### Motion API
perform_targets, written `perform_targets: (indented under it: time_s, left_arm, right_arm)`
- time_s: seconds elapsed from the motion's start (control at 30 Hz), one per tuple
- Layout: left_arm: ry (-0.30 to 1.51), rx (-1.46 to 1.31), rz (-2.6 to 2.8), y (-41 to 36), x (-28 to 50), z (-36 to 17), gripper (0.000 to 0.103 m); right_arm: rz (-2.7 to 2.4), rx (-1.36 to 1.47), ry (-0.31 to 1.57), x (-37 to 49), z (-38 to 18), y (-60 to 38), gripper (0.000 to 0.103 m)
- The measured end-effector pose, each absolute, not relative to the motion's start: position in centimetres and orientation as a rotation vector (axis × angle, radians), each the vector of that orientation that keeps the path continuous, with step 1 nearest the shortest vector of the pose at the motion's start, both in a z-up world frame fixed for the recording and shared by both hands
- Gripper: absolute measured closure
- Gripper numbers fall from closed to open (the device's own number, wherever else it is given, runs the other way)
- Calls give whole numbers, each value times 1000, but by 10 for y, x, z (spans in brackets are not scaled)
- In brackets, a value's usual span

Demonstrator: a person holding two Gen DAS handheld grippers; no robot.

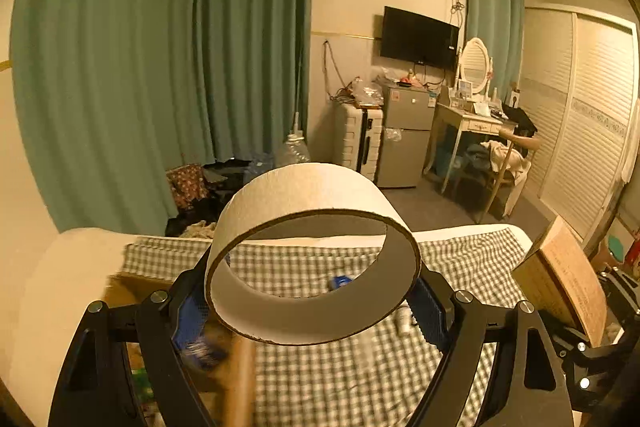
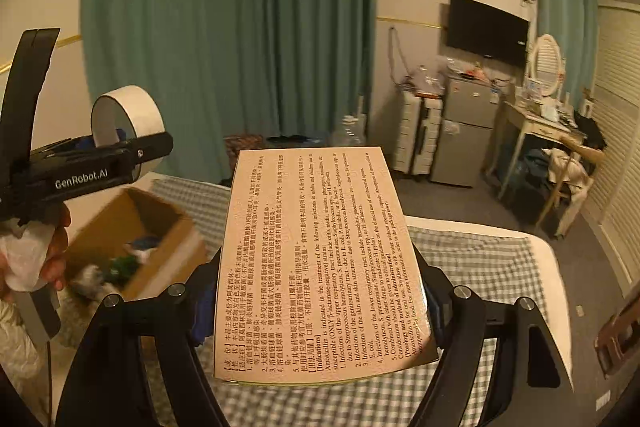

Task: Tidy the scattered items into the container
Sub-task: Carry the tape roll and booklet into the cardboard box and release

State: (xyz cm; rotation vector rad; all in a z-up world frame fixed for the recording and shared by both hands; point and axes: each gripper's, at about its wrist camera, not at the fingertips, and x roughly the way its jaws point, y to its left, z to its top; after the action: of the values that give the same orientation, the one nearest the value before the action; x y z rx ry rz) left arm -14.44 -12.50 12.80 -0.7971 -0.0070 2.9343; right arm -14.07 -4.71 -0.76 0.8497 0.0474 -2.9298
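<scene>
While the left claw pinches a wide white tape roll above the checked bed, the right claw pinches a printed tan medicine box; the open cardboard box lies lower left.

One tape roll, one medicine box, one cardboard box, two grippers.

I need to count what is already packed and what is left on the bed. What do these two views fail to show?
- Cardboard box contents: right wrist view, motion-blurred; left wrist view, hidden behind the left gripper and its tape roll.
- Small blue item and white item on the checked bedspread: left wrist view, blurred, too small to identify.
- Bedspread behind the medicine box: right wrist view, covered by it.
</scene>
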Motion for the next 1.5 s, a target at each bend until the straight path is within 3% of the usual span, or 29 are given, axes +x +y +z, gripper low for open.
perform_targets:
  time_s: [0.2, 0.53, 0.9, 0.93, 1.0, 1.07, 1.27, 1.5]
  left_arm:
    - [-11, -839, 2995, -194, -128, 124, 17]
    - [-124, -1102, 3045, -305, -143, 22, 17]
    - [-115, -1252, 2939, -331, -157, -57, 14]
    - [-114, -1253, 2898, -327, -158, -59, 3]
    - [-45, -1267, 2858, -320, -158, -60, 0]
    - [54, -1231, 2879, -312, -152, -59, 0]
    - [113, -1164, 2933, -296, -132, -38, 0]
    - [64, -1005, 3085, -256, -105, 30, 0]
  right_arm:
    - [-2798, 854, 44, -147, 0, -121, 26]
    - [-2520, 1043, -9, -220, -65, -242, 26]
    - [-2393, 1232, -156, -285, -135, -287, 25]
    - [-2387, 1246, -189, -289, -138, -288, 25]
    - [-2384, 1227, -243, -290, -137, -290, 21]
    - [-2420, 1155, -294, -288, -131, -283, 1]
    - [-2553, 1042, -310, -266, -101, -257, 0]
    - [-2685, 951, -267, -223, -67, -205, 0]
